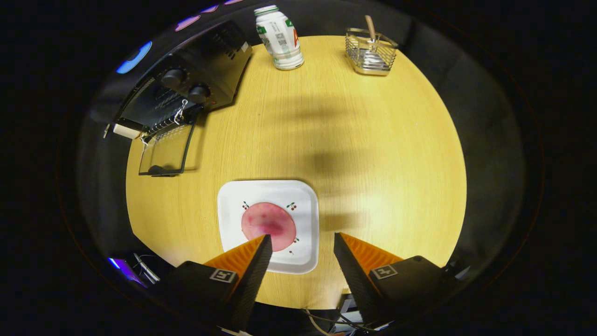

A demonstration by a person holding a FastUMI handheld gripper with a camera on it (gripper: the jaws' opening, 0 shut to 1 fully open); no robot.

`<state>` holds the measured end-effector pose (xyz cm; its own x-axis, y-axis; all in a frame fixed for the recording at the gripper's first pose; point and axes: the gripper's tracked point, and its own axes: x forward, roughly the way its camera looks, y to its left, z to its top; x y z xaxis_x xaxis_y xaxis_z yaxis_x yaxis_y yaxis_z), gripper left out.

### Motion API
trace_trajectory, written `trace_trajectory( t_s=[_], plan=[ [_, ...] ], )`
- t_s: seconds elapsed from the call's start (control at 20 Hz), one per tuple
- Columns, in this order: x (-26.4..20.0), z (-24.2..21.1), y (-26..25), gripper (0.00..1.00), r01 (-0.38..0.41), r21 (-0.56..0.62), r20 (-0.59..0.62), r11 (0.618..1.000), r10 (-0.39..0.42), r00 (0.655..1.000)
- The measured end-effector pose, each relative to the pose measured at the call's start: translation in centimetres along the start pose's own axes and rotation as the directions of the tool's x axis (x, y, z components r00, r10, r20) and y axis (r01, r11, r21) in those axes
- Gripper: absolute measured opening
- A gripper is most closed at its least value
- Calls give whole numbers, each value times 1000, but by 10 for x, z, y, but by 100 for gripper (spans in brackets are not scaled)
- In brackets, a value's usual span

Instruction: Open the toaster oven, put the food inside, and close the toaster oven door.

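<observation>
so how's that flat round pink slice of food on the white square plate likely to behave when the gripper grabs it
The flat round pink slice looks thin, so it will probably flop or fold when lifted. It lies flush on the white square plate, so an edge may be hard to catch. The open gripper hovers above, one finger over the slice.

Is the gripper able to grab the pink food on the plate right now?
Probably yes. The gripper has its jaws open, the pink food lies bare on the white plate just ahead of the left jaw, and nothing covers it.
</observation>
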<state>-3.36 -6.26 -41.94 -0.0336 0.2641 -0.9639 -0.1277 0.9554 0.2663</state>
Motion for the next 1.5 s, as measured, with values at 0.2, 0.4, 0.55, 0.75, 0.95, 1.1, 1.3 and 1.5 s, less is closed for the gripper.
trace_trajectory(
  t_s=[0.2,0.4,0.55,0.75,0.95,1.1,1.3,1.5],
  plan=[
    [23,5,-15,68,53,-52,-1,997,-53,999],
    [36,0,-17,57,62,-42,-16,997,-63,998],
    [40,-2,-20,36,56,-13,-6,998,-57,998],
    [38,-1,-14,10,-3,-36,-24,999,2,1000],
    [38,3,-14,5,-59,57,-10,997,59,998],
    [35,-4,-17,5,-133,73,0,988,134,991],
    [23,-14,-8,5,-263,230,60,937,255,965],
    [5,-21,1,5,-342,359,163,869,302,939]
  ],
)
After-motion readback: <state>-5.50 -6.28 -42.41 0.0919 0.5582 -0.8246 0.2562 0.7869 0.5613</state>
